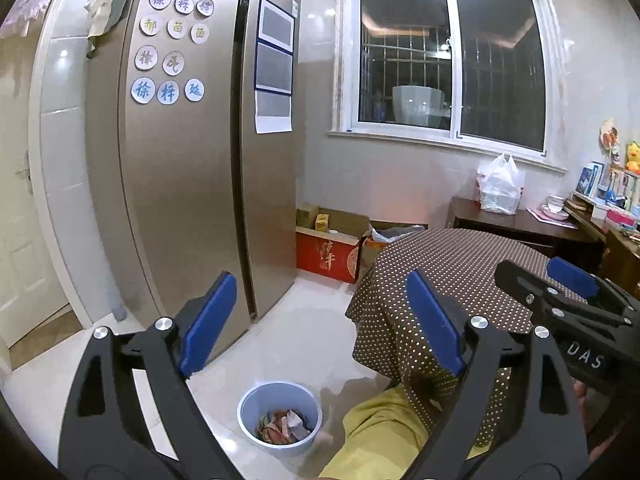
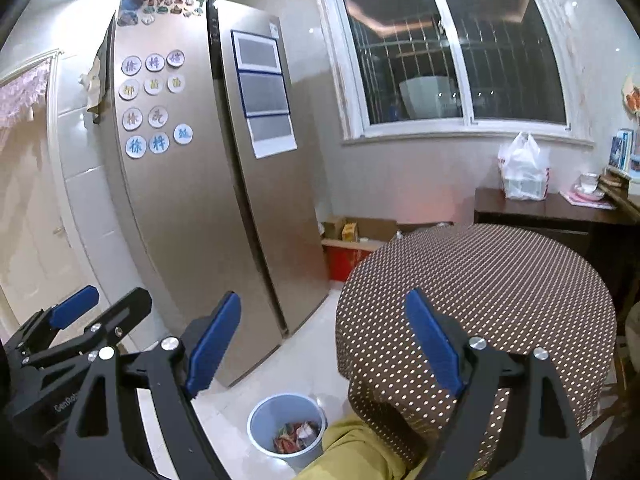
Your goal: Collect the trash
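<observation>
Trash (image 1: 285, 426) lay crumpled inside a pale blue bin (image 1: 248, 420) on the floor, beside the dotted worktop (image 1: 460, 264). Left gripper (image 1: 322, 324) and right gripper (image 2: 324, 340) both hung above with jaws released, grasping nothing.

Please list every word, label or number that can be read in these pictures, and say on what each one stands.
"DAS": right gripper body.
"GenRob", cut off: left gripper body.
"徐", "梓", "延": round magnets on the fridge; the others are unclear.
Red box: gold character, unreadable.
Fridge papers: too blurred.
</observation>
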{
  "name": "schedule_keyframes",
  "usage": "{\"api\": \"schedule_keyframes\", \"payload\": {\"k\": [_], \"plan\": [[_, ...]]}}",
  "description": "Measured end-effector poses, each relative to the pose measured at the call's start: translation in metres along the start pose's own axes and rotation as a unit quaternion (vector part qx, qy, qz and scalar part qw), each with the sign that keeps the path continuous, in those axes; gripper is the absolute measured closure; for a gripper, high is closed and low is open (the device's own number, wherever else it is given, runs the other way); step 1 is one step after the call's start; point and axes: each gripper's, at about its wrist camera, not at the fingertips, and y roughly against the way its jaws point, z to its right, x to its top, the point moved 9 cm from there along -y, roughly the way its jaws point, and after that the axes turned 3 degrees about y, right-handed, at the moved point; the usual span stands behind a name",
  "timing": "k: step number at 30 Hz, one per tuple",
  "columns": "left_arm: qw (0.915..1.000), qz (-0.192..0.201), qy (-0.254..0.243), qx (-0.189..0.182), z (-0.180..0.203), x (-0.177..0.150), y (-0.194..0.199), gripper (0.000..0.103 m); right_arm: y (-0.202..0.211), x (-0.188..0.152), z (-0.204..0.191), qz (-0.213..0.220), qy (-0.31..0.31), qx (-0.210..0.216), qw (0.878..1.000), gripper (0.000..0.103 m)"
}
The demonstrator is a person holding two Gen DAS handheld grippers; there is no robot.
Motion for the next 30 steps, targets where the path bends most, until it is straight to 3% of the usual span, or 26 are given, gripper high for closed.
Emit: {"api": "schedule_keyframes", "payload": {"k": [11, 30], "plan": [[0.9999, 0.006, 0.008, 0.012, 0.0056, 0.0007, 0.0089, 0.017, 0.0103, 0.004, -0.0015, 0.017, 0.01, -0.002, 1.0, 0.02], [0.9997, -0.011, 0.014, 0.017, 0.0044, -0.0038, 0.0053, 0.015, 0.0081, 0.0007, -0.0073, 0.007, 0.004, 0.002, 1.0, 0.017]]}}
